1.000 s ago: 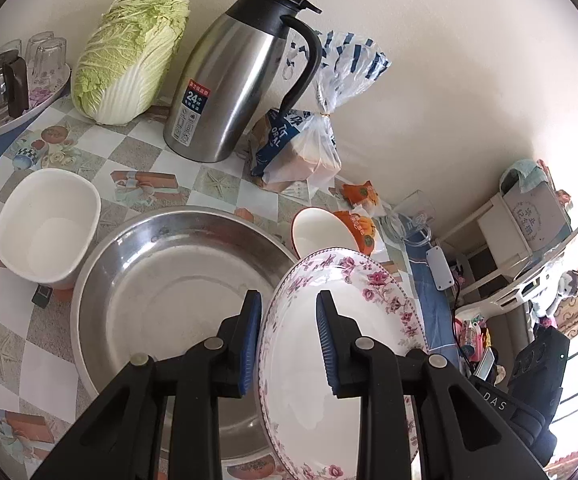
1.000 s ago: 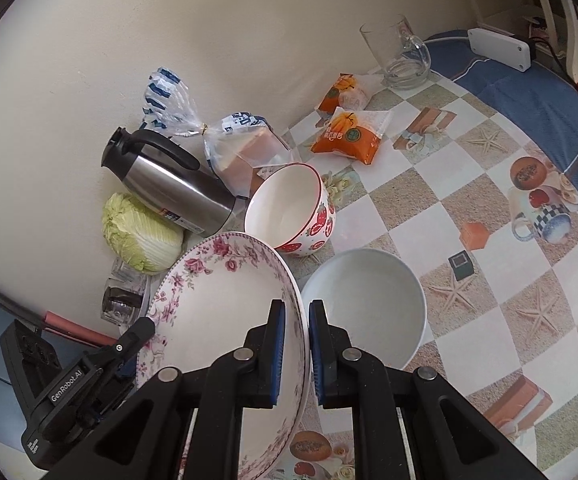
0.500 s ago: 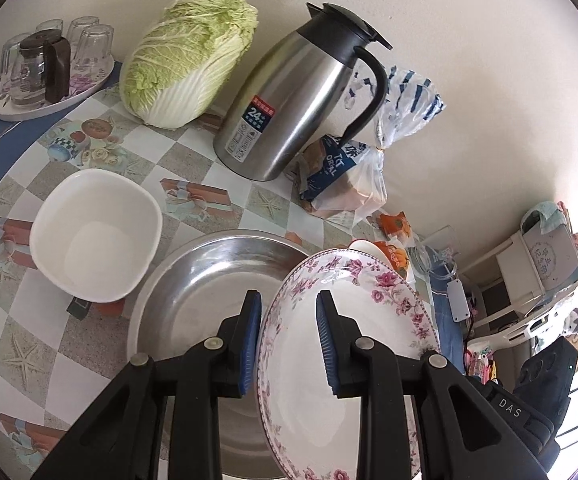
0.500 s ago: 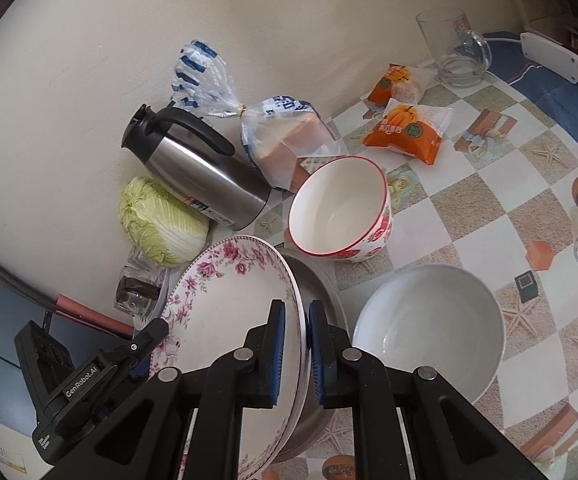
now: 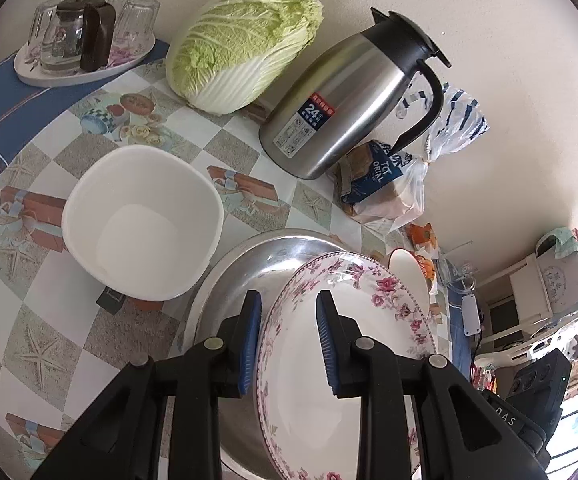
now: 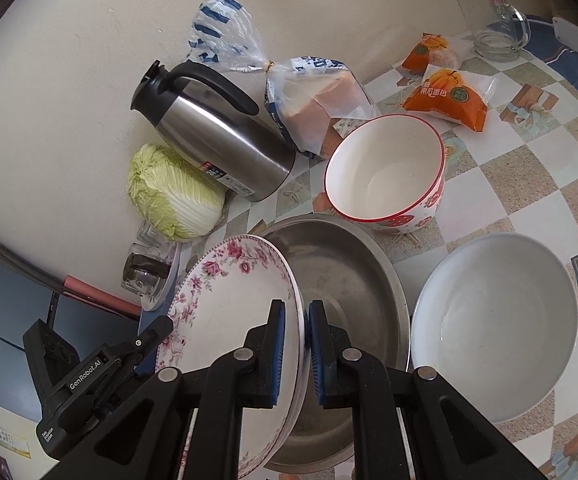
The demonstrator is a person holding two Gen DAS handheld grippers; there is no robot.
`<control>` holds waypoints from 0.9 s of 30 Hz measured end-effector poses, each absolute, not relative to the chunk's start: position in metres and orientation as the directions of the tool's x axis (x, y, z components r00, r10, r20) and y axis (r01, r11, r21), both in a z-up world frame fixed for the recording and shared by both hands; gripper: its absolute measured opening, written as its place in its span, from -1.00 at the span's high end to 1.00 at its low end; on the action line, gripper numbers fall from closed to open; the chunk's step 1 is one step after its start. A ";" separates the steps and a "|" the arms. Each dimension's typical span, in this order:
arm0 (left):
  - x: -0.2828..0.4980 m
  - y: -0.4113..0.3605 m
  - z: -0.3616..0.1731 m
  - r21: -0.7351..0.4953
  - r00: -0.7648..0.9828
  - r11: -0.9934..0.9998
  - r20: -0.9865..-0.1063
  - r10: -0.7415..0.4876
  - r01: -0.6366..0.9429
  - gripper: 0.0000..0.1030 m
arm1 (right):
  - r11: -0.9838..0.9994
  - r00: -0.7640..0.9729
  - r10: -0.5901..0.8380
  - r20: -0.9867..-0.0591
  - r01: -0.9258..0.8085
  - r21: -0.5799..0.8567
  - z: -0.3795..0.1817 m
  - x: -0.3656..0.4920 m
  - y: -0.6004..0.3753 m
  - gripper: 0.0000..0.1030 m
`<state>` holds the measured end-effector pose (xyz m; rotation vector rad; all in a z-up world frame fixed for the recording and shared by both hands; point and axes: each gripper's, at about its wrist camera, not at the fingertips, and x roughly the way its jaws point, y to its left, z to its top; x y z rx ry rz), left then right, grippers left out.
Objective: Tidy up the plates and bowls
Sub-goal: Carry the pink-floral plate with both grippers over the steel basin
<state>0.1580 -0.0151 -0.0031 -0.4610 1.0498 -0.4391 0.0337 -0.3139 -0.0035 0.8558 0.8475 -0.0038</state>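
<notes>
A floral plate (image 5: 369, 320) (image 6: 225, 304) is held tilted on edge above a large steel basin (image 5: 249, 276) (image 6: 341, 280). My right gripper (image 6: 304, 340) is shut on the plate's rim. My left gripper (image 5: 289, 340) straddles the opposite rim with a clear gap between its pads and the plate. A white squarish bowl (image 5: 141, 220) sits left of the basin. A red-rimmed bowl (image 6: 385, 168) and a round white bowl (image 6: 497, 324) sit on the basin's other side.
Against the wall stand a steel thermos jug (image 5: 349, 100) (image 6: 217, 132), a napa cabbage (image 5: 241, 40) (image 6: 173, 192), a bagged bread loaf (image 5: 385, 188) (image 6: 313, 96), orange snack packs (image 6: 449, 92), a glass mug (image 6: 493, 20) and a tray of glasses (image 5: 81, 40).
Both grippers and the plate have risen and drawn back from the basin; more of the table, cabbage and glass tray shows. The plate is still held the same way.
</notes>
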 end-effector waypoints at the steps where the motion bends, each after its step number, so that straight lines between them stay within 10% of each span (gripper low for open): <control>1: 0.159 -0.016 -0.007 -0.555 0.423 0.823 -0.722 -0.548 0.118 0.47 | 0.674 0.678 0.319 -0.663 0.329 0.661 -0.007 0.035 -0.314 0.74; 27: 0.175 -0.035 -0.038 -0.498 0.387 0.860 -0.775 -0.499 0.111 0.47 | 0.696 0.612 0.300 -0.731 0.383 0.607 -0.049 0.052 -0.317 0.74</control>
